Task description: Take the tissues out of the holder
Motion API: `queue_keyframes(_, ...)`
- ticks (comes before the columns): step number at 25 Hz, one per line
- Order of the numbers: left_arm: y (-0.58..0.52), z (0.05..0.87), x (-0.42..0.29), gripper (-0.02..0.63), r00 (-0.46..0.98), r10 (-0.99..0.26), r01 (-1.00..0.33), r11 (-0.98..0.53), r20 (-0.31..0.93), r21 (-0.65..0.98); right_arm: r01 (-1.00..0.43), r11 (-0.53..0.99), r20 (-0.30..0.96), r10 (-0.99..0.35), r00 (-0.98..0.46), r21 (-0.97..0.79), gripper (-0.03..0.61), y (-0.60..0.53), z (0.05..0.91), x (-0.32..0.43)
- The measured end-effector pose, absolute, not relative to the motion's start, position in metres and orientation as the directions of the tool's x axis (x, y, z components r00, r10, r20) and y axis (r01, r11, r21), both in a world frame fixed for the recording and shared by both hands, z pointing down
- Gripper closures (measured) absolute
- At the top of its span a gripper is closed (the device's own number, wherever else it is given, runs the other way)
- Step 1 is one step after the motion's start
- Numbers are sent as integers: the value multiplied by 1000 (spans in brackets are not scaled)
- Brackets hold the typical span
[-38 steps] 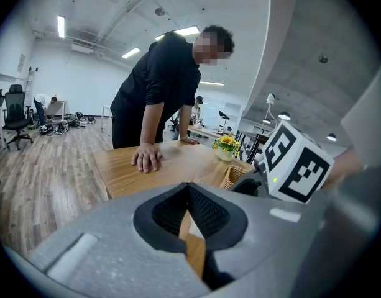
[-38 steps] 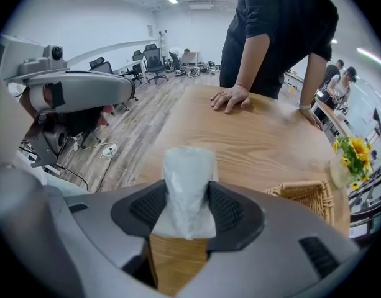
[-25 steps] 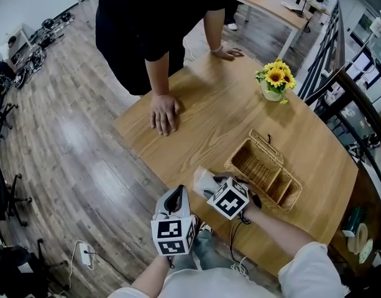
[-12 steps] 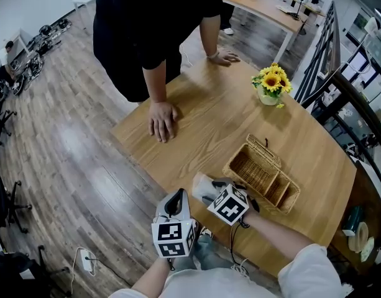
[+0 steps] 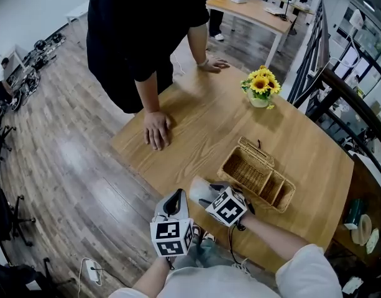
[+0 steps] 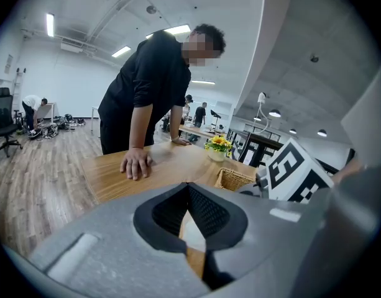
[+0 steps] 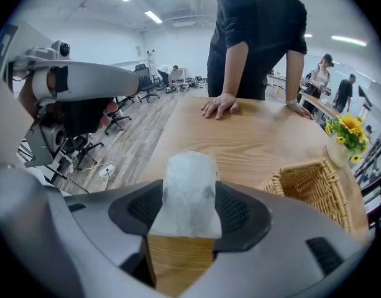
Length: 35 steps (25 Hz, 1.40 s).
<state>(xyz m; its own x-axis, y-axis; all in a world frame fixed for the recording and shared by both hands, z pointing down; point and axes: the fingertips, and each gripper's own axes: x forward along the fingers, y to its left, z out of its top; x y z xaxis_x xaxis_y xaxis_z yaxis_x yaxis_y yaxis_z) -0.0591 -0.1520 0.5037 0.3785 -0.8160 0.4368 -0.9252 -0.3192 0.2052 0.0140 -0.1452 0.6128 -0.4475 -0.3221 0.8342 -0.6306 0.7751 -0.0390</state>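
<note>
**Tissues are out of the holder: finish the release**

At the left of the counter, another person's hand rests flat on the wood, well apart from your work. Your left gripper hangs off the near edge. Its fingers are closed tip to tip with nothing between them, and it has no part in this step.

Just to its right are the tissues, a soft white pack at the near edge of the counter, outside the holder and just beside it. Your right gripper points steeply down over the pack. Its fingers have just been opening, yet the pack stands between them and both pads touch its sides. I read that as a loosening grip, not a finished release. I cannot tell whether the base of the pack sits fully on the wood.

Further right, the wicker holder sits with its lid flap up, and both compartments seem to show only bare wicker. A pot of sunflowers stands well beyond it.

The removal itself looks done, so you are at the set-down. Next, spread the right fingers until both pads clear the wrapper. Then draw back along the line of the fingers so the soft pack does not drag with you. It sits close to the edge, so a sideways nudge could tip it off.
</note>
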Motion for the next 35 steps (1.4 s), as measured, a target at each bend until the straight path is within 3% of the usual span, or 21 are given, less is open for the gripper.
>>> queue_keyframes(10, -159, 489, -42, 617, 408, -815, -913, -360, 411, 191, -731, 679, 773, -427, -470, -70, 333, -154, 583, 27)
queue_keyframes(14, -161, 478, -34, 617, 427, -813, -904, -388, 396, 179, -791, 610, 739, -510, -440, -50, 435, -158, 567, 41)
queue_keyframes(22, -158, 450, 13, 615, 524, -780, -850, -506, 341, 147, -915, 395, 633, -687, -356, -85, 574, -153, 521, 92)
queue_keyframes(35, -134, 446, 92, 615, 677, -663, -727, -669, 320, 152, -982, 77, 556, -816, -160, -171, 574, -115, 504, 171)
